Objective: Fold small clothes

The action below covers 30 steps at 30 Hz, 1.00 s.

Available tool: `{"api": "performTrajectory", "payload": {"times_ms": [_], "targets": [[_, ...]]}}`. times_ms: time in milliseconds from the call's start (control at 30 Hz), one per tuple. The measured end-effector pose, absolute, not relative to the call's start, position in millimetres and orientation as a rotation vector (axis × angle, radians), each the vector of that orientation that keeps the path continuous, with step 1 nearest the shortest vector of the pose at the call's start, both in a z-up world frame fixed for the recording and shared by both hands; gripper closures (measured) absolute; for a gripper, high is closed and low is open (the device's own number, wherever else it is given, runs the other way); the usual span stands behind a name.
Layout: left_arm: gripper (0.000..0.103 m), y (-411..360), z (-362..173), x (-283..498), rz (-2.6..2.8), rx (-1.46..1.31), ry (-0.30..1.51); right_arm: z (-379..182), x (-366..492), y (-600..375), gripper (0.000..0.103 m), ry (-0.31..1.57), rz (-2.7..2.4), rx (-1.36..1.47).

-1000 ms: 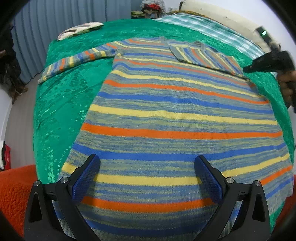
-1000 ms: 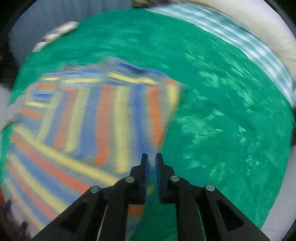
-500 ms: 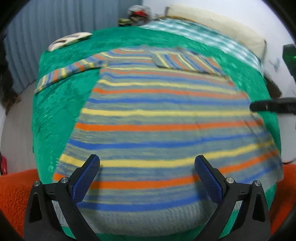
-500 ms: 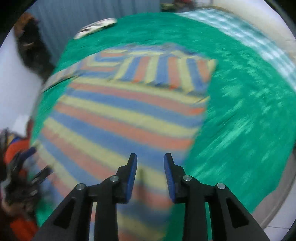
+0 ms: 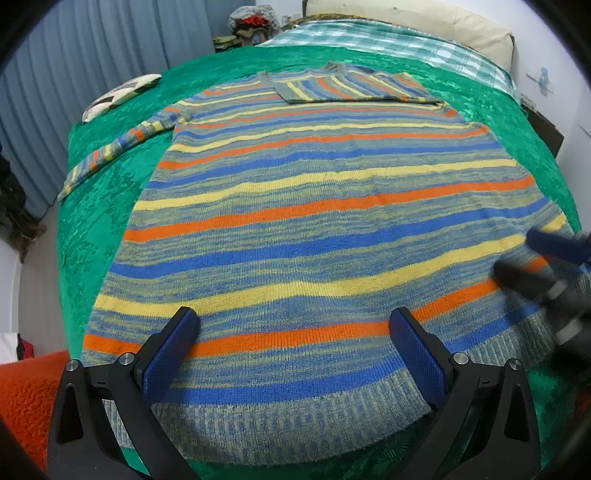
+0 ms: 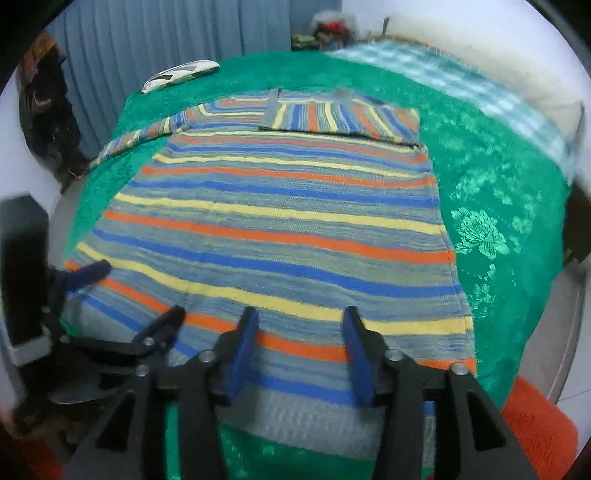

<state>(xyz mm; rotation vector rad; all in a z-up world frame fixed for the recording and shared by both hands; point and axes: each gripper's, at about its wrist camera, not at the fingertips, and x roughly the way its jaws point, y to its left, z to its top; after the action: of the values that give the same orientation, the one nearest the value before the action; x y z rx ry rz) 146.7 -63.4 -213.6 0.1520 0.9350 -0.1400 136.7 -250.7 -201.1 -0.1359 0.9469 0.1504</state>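
Note:
A striped knit sweater (image 5: 314, 221) in blue, yellow, orange and grey lies flat on a green bedspread (image 5: 96, 206). Its right sleeve (image 5: 354, 86) is folded across the chest; its left sleeve (image 5: 110, 151) lies stretched out to the left. My left gripper (image 5: 295, 347) is open and empty above the hem's left-middle part. My right gripper (image 6: 299, 339) is open and empty above the hem's right part; it shows blurred at the right edge of the left wrist view (image 5: 546, 273). The sweater also fills the right wrist view (image 6: 280, 229), and the left gripper (image 6: 122, 295) shows at its left.
A patterned pillow (image 5: 118, 94) lies at the bed's far left corner. A checked blanket (image 5: 388, 40) and cream pillow (image 5: 424, 18) lie at the far end. An orange fuzzy rug (image 5: 26, 391) sits at the near edge, also in the right wrist view (image 6: 535, 417). Grey curtains (image 5: 92, 48) hang behind.
My right gripper has opened and swung from the folded sleeve near the collar down to the hem's right side. My left gripper has drawn back toward the hem, still open.

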Motion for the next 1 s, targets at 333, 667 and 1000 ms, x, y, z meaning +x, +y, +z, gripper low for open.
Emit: {"api": "performTrajectory", "payload": {"times_ms": [333,667,1000], "targets": [[0.000,-65,-217,153,-0.123,0.157,0.993,-233,131,-248,0.043,0.905,0.147,-0.212],[0.000,-62,-214,147,-0.162,0.168,0.995,-236,131,-243,0.042,0.885,0.141,-0.244],[0.001,-43,-191,144,-0.240,0.147,1.129,-236,131,-243,0.041,0.883,0.142,-0.243]]}}
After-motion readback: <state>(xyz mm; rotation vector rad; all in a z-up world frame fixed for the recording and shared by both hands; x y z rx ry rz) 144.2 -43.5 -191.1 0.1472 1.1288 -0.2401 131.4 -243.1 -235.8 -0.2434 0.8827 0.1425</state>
